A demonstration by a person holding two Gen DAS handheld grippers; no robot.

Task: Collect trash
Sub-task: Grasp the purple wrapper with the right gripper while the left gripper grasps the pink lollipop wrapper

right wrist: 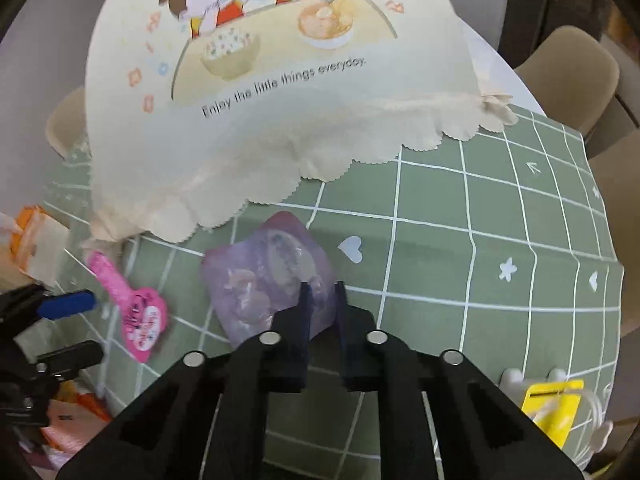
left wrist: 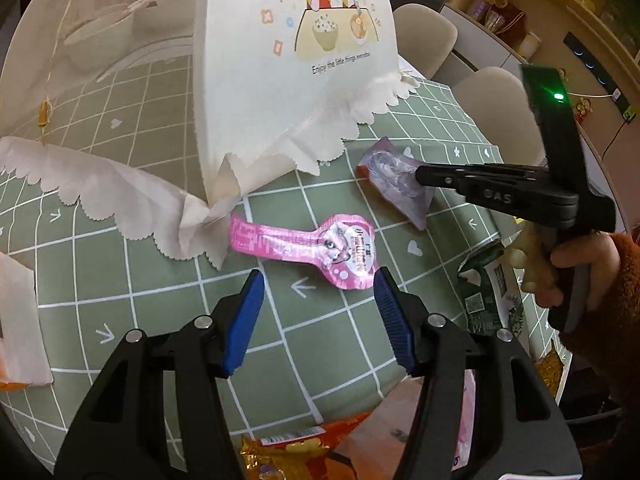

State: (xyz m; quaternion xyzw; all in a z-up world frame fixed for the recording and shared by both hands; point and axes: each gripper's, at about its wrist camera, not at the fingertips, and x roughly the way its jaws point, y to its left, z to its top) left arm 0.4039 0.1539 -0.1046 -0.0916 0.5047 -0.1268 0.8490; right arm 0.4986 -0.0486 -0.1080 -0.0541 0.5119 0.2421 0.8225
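A pink spoon-shaped snack wrapper (left wrist: pixel 308 246) lies flat on the green checked tablecloth (left wrist: pixel 328 344), just beyond my left gripper (left wrist: pixel 318 292), which is open and empty with its blue pads either side of the wrapper's round end. The wrapper also shows in the right wrist view (right wrist: pixel 136 308). My right gripper (right wrist: pixel 322 292) is shut on the edge of a crumpled purple plastic wrapper (right wrist: pixel 264 276), seen in the left wrist view (left wrist: pixel 394 182) under the right gripper's black fingers (left wrist: pixel 440 178).
A cream mesh food cover (left wrist: pixel 288 60) with a cartoon print stands behind the wrappers. A green packet (left wrist: pixel 484 292) lies at the right table edge. Red-gold packaging (left wrist: pixel 288 448) sits near the front. An orange-white packet (right wrist: pixel 34 240) lies left. A yellow item (right wrist: pixel 552 404) sits near the table edge.
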